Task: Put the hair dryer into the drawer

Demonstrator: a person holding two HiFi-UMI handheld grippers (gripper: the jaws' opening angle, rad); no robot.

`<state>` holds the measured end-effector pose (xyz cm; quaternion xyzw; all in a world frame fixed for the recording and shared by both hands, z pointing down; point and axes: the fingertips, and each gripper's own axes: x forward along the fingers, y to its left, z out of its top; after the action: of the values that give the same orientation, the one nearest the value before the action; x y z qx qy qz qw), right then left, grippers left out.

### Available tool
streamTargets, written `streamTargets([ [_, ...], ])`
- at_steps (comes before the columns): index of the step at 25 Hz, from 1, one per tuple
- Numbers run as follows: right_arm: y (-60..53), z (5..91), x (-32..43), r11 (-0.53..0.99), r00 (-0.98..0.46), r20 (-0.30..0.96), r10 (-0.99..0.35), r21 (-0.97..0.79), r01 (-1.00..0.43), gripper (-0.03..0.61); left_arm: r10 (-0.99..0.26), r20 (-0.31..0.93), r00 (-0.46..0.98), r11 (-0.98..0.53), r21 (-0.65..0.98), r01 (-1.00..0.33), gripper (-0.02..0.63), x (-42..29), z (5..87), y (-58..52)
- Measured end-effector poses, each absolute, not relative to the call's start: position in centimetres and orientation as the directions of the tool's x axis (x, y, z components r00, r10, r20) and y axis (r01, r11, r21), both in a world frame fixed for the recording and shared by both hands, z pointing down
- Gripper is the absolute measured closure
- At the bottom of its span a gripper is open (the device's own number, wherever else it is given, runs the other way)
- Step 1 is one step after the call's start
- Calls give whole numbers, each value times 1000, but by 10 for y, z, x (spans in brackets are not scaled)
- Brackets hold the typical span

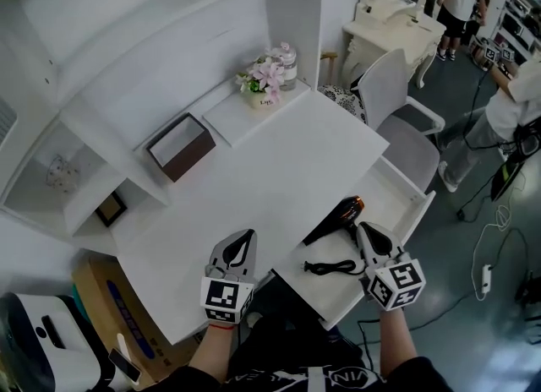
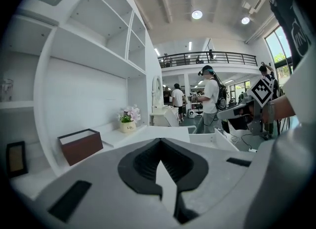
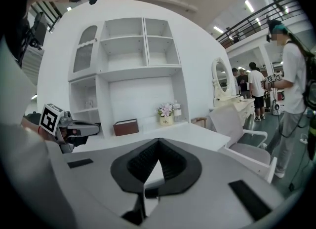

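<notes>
The hair dryer (image 1: 338, 217) is laid in the open drawer (image 1: 385, 200), best pushed in squarely with the left tool (image 1: 245, 236) and right tool (image 1: 363, 228) closed, empty.

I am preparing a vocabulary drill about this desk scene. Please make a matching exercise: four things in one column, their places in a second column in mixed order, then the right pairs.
Things:
1. hair dryer
2. brown box
3. flowers
4. chair

Places:
A. on the ledge, beside a glass jar
B. on the floor, at the right of the desk
C. in the open drawer
D. at the back of the desk, left of the ledge

Pairs: 1-C, 2-D, 3-A, 4-B
</notes>
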<state>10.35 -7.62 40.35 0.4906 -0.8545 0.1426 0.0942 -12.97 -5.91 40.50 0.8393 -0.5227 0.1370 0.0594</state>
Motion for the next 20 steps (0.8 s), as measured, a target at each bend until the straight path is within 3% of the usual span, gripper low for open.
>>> streamTargets([
  [20, -81, 364, 80, 439, -455, 229, -861, -119, -891, 575, -883, 191, 429, -438, -8, -899, 609, -173, 372, -77],
])
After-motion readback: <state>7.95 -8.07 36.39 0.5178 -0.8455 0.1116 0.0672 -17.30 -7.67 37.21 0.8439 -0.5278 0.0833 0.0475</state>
